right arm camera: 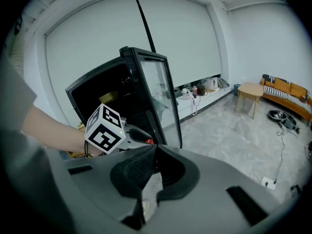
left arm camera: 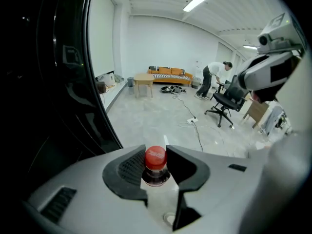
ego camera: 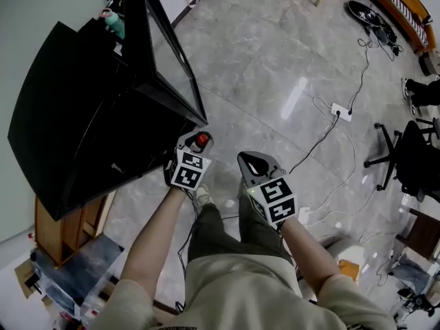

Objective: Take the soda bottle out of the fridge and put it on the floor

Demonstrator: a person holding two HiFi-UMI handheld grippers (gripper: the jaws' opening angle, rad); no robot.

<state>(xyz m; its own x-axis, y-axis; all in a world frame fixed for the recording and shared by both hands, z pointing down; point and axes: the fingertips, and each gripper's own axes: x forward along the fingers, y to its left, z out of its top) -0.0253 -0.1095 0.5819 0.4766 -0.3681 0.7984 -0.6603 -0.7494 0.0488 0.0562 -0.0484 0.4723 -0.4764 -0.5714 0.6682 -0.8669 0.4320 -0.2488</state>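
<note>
The soda bottle has a red cap and dark drink, and only its cap and neck show. My left gripper is shut on that neck, just outside the black fridge, near the lower corner of its open glass door. In the left gripper view the two jaws press on either side of the cap. My right gripper hangs to the right of the left one over the grey floor, shut with nothing in it. Its own view shows the jaw tips meeting, with the left gripper's marker cube and the fridge beyond.
A white power strip with trailing cables lies on the floor to the right. Black office chairs stand at the far right. A teal bottle sits in the fridge. Far off are a wooden table, a sofa and a person.
</note>
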